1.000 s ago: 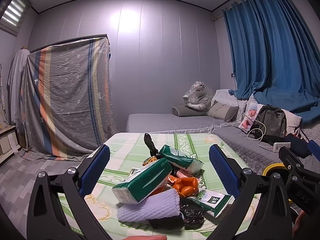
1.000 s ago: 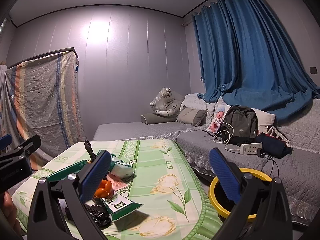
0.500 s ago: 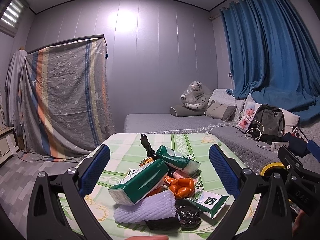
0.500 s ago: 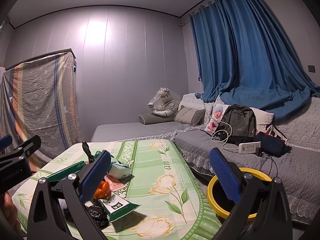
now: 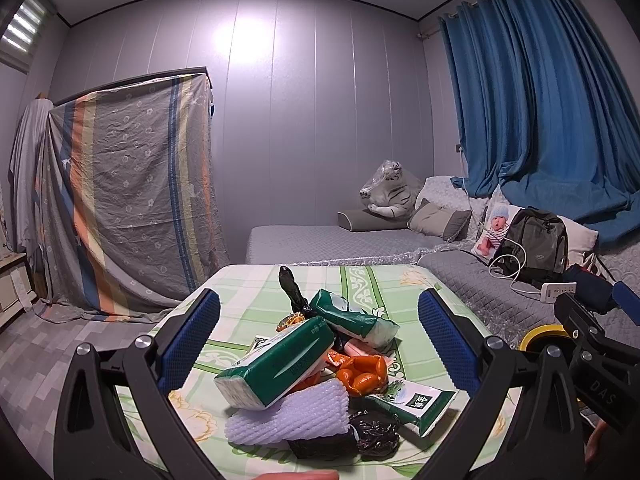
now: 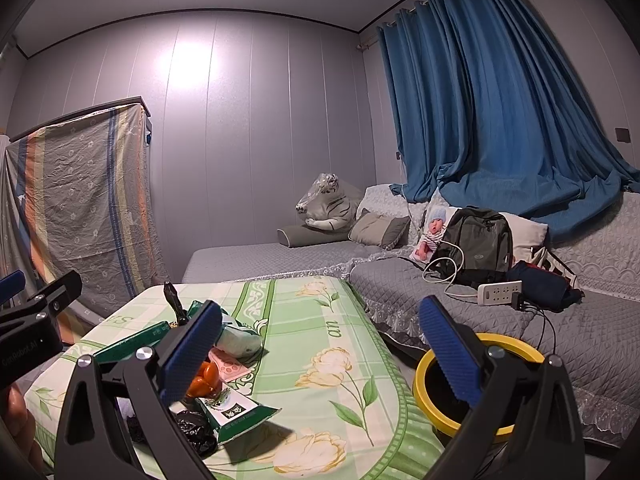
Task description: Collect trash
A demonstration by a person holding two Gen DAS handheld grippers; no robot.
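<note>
A: Step in hand, by the look of it: first pick from the pile (image 5: 316, 376) on the table (image 6: 320, 344); best to take the top pack (image 5: 276, 360) alone, across its narrow faces, then lift straight up; otherwise likely to drag the mesh (image 5: 292, 416) and peel (image 5: 360, 372) along.

B: Left gripper (image 5: 318, 344)?

A: Spread wide, holding nothing; pack dead centre between the fingers (image 5: 188, 344), at 6 o'clock in the left view, apart from both pads; black bag (image 5: 376, 432) and sachet (image 5: 416, 400) at 5 o'clock.

B: Right gripper (image 6: 320, 348)?

A: Also wide open and empty; pile at 8 o'clock behind its left finger; bin (image 6: 500, 344) at 4 o'clock beside the table, behind its right finger; worth keeping there for the drop.
</note>
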